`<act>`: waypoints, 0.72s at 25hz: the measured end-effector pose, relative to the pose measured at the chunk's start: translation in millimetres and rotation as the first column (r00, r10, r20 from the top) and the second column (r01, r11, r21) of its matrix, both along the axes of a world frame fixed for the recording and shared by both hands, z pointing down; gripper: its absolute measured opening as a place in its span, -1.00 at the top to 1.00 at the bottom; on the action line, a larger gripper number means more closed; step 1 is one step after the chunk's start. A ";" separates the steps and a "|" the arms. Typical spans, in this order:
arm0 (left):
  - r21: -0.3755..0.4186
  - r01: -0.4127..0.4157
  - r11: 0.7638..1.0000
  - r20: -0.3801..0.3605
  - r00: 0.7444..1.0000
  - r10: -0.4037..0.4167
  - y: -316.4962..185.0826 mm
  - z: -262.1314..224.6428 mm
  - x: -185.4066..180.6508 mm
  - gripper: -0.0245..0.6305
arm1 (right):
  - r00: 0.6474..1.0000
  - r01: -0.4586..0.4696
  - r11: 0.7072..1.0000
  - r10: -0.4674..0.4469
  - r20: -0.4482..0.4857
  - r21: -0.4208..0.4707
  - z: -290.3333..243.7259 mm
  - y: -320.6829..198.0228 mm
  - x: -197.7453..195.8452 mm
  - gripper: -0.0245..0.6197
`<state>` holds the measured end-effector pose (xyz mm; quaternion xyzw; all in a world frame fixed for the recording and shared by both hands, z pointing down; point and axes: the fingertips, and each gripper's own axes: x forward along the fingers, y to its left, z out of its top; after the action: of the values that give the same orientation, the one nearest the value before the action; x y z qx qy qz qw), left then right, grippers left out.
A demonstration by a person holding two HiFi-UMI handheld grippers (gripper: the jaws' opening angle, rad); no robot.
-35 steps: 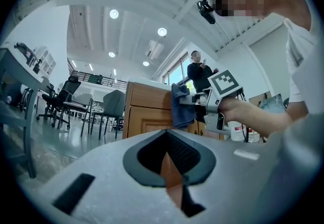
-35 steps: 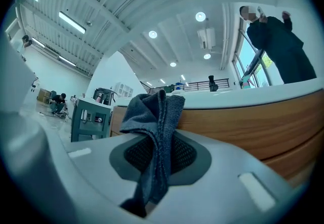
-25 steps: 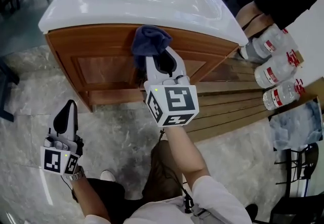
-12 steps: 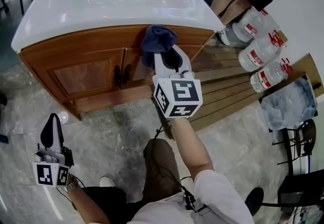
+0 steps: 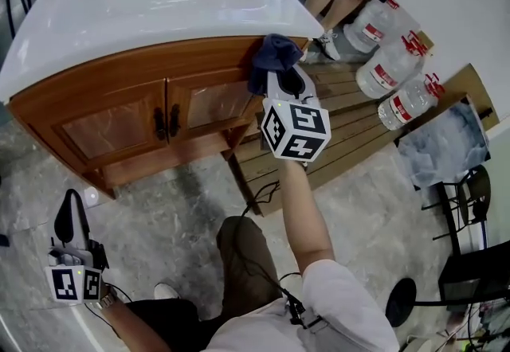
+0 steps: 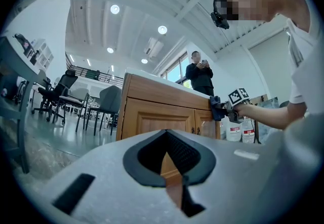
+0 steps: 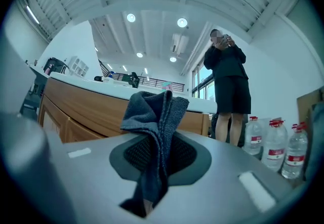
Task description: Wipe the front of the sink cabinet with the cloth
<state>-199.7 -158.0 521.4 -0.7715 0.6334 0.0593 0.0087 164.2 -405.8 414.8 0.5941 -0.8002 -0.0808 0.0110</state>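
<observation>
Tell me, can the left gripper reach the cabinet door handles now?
Probably yes, with a move forward: the left gripper hangs apart from the handles, and only floor lies between. The right gripper, holding the cloth, is off at the corner of the cabinet.

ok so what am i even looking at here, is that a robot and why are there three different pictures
No robot here: a person holds a two-jaw gripper in each hand. The top-down picture comes from a camera on their head; the other two come from cameras riding on each gripper, looking along its jaws. The right gripper is clamped on a dark blue cloth, held against the top right corner of the wooden sink cabinet front. The left gripper hangs low at the person's side, jaws together, empty. Water bottles stand to the right, near another person.
</observation>
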 end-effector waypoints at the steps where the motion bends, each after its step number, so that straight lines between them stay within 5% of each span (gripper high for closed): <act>1: 0.000 0.002 1.000 0.001 1.000 -0.002 0.7 -0.9 -0.6 0.93 | 1.000 -0.013 1.000 0.013 -0.005 0.001 -0.4 -2.0 4.8 0.73; 18: 0.009 0.003 1.000 0.002 1.000 -0.003 -0.5 -2.5 5.3 0.93 | 0.983 -0.186 0.983 0.186 0.005 -0.004 -1.1 -23.9 72.2 0.74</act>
<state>-194.4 -158.5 518.8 -0.7706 0.6343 0.0611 0.0128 236.4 -429.7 413.7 0.6663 -0.7416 -0.0766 0.0173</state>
